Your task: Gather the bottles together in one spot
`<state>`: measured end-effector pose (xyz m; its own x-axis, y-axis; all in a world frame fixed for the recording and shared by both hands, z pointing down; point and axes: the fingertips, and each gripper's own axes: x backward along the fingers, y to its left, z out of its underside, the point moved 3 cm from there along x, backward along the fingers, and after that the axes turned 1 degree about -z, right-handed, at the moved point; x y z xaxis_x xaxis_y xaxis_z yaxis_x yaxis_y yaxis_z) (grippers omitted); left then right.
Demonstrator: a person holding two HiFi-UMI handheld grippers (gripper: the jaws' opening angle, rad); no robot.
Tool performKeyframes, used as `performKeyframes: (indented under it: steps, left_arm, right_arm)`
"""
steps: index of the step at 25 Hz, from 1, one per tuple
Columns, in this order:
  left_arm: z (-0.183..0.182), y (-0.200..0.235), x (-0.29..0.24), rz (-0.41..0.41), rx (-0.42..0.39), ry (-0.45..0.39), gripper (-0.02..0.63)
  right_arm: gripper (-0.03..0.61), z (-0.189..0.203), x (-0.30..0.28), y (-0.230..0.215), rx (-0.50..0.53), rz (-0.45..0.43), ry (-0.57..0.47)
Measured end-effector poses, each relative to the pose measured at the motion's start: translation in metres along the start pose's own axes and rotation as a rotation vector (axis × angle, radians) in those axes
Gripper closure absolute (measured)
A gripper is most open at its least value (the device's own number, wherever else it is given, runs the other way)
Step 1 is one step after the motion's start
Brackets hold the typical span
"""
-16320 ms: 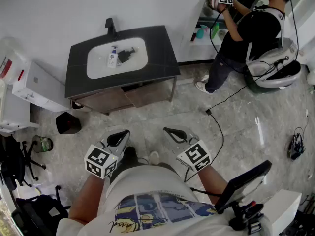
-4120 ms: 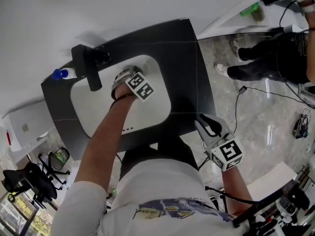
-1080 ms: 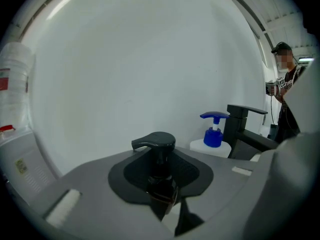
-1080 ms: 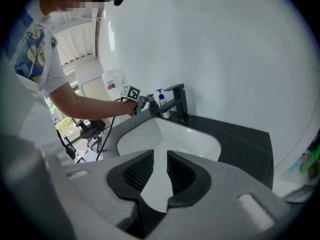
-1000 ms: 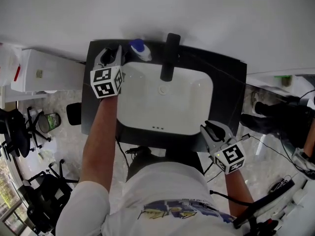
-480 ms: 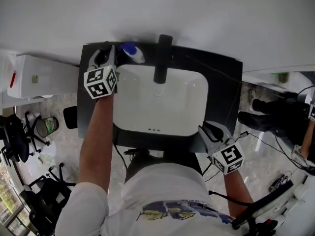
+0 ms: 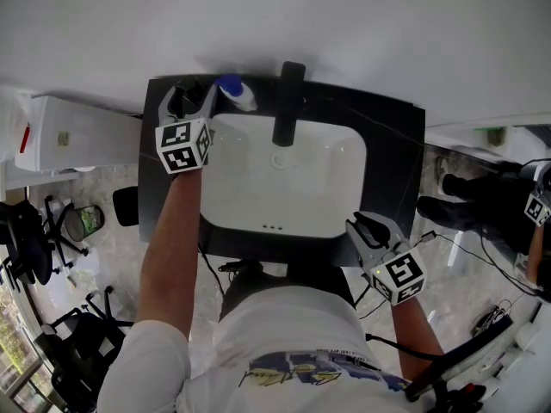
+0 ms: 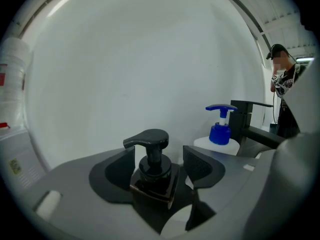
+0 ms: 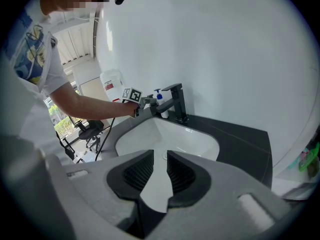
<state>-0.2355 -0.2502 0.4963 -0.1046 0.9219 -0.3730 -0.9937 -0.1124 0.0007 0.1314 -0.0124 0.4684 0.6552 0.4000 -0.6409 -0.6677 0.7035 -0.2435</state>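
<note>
Black square pump bottle (image 8: pixel 152 170) stands released between the left tongs (image 8: pixel 159 156), whose jaws have just been opening. It sits at the dark tabletop's (image 7: pixel 396 144) far left corner, just beside the white blue-pump bottle (image 8: pixel 220 133). The gathering looks done. The right tongs (image 9: pixel 160 171) are slightly parted and empty.

Black pump btl (image 8: pixel 152 169), blue-pump btl (image 8: pixel 220 134) – upright, adjacent

At the tabletop's (image 7: pixel 398 149) back-left corner the left hand-held gripper (image 7: pixel 191 99) has just been opening its jaws, a black bottle (image 8: pixel 152 170) loose between them, while the right hand-held gripper (image 7: pixel 365 227) hangs slightly parted.
</note>
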Motion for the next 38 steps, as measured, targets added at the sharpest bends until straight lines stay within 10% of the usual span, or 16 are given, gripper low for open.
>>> performKeyframes:
  steps: [13, 38]
  left_arm:
    - [-0.005, -0.011, 0.060, 0.035, -0.051, -0.031, 0.262]
    - [0.008, -0.096, 0.316, 0.522, -0.155, 0.019, 0.612]
  right_arm:
    - [0.495, -0.021, -0.009, 0.024, 0.046, -0.015, -0.037]
    - [0.575, -0.030, 0.021, 0.129, 0.079, 0.168, -0.235]
